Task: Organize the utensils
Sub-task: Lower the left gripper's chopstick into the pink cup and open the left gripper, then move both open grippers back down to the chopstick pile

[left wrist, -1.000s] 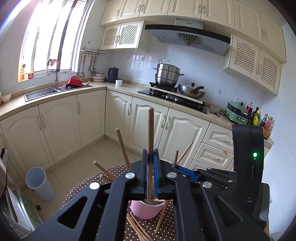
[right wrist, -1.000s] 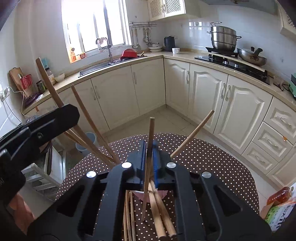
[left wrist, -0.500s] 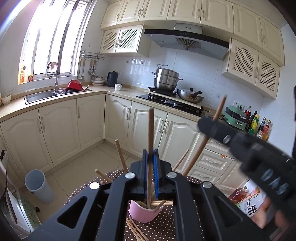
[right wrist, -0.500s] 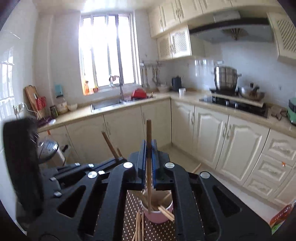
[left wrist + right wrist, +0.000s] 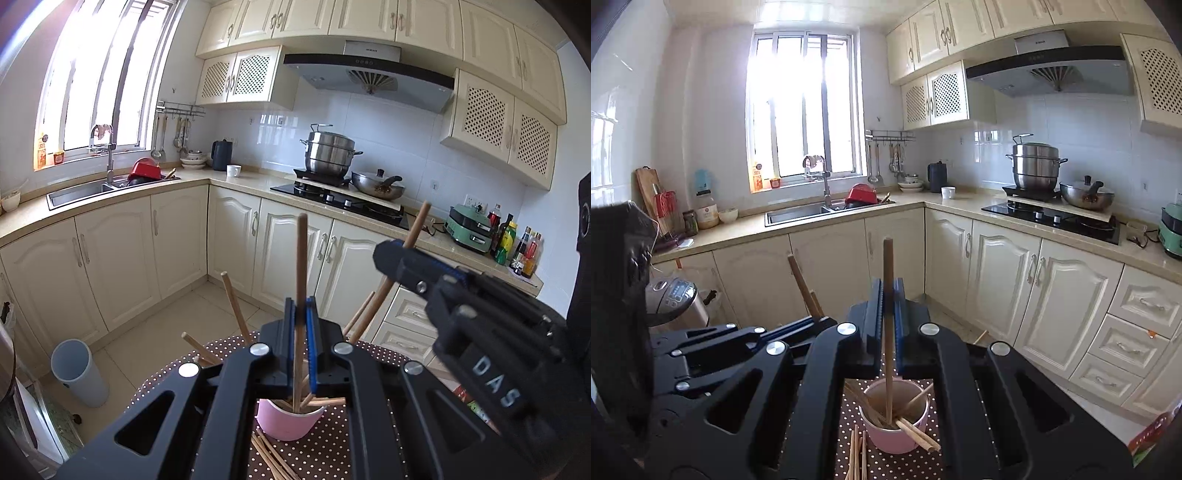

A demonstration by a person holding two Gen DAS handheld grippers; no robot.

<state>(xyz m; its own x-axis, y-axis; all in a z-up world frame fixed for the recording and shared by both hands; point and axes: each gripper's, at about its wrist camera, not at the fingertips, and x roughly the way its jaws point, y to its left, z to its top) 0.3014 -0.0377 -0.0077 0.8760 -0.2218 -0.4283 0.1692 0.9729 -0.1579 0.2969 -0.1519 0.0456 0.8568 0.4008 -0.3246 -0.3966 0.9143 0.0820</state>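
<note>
Item: chopstick sorting, drop-in step. We are holding the left claw [image 5: 302,321] clamped on one upright chopstick [image 5: 301,258], tip reaching into the pink cup [image 5: 290,421] on the dotted desk [image 5: 166,373]. We are holding the right claw [image 5: 889,310] clamped on a second chopstick [image 5: 887,280], poised over the same cup [image 5: 894,432]. Both are tilting slightly downward, side by side. Loose chopsticks [image 5: 857,454] are lying near the cup. Next, probably: lowering and releasing each stick.

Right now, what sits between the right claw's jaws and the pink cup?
Right wrist view: only the chopstick that the right claw clamps, its lower end reaching down into the pink cup. Nothing else lies there.
</note>
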